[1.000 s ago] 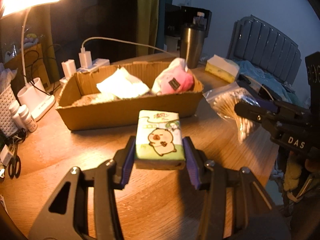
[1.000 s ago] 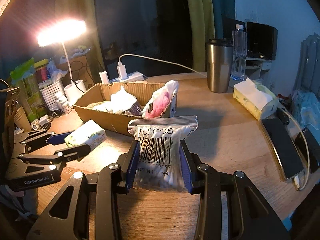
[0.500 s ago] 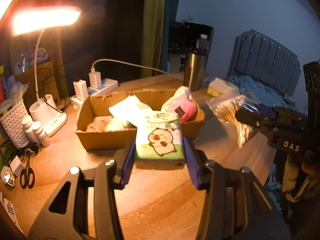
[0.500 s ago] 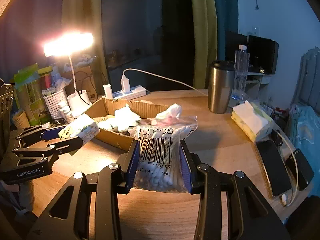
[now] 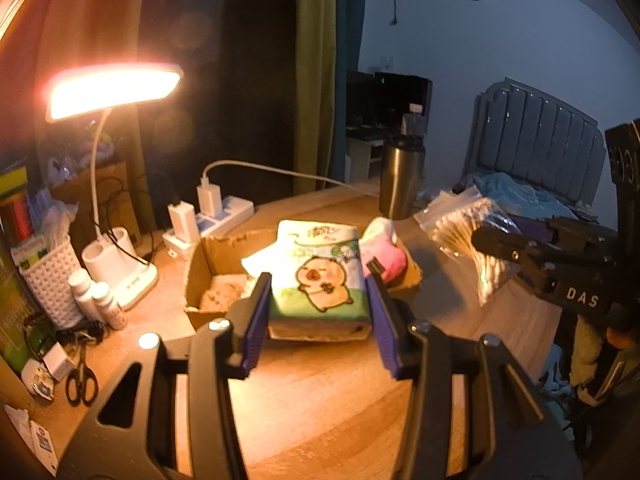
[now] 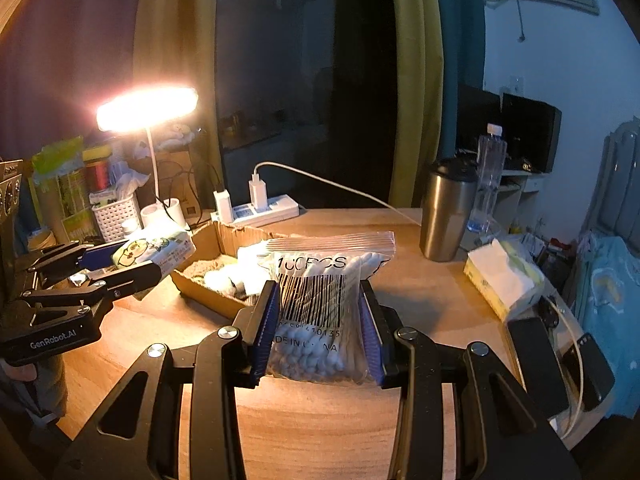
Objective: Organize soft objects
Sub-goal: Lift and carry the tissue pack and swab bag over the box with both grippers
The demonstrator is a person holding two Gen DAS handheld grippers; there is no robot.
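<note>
Above the wooden bench [image 5: 320,400], both claws have risen: left claw [image 5: 318,312] grips the cartoon-printed tissue pack [image 5: 320,276], right claw [image 6: 320,320] grips the clear cotton-swab bag [image 6: 320,304], nearer the brown cardboard box [image 5: 200,276]

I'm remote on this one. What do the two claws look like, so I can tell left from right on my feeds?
Both are matte black skeletal frames with silver screws and ribbed blue-purple pads. The left claw, seen from the right wrist view, carries white "GenRobot.AI" lettering on its side. The right claw, seen from the left wrist view, reads "DAS". No cables show on either.
</note>
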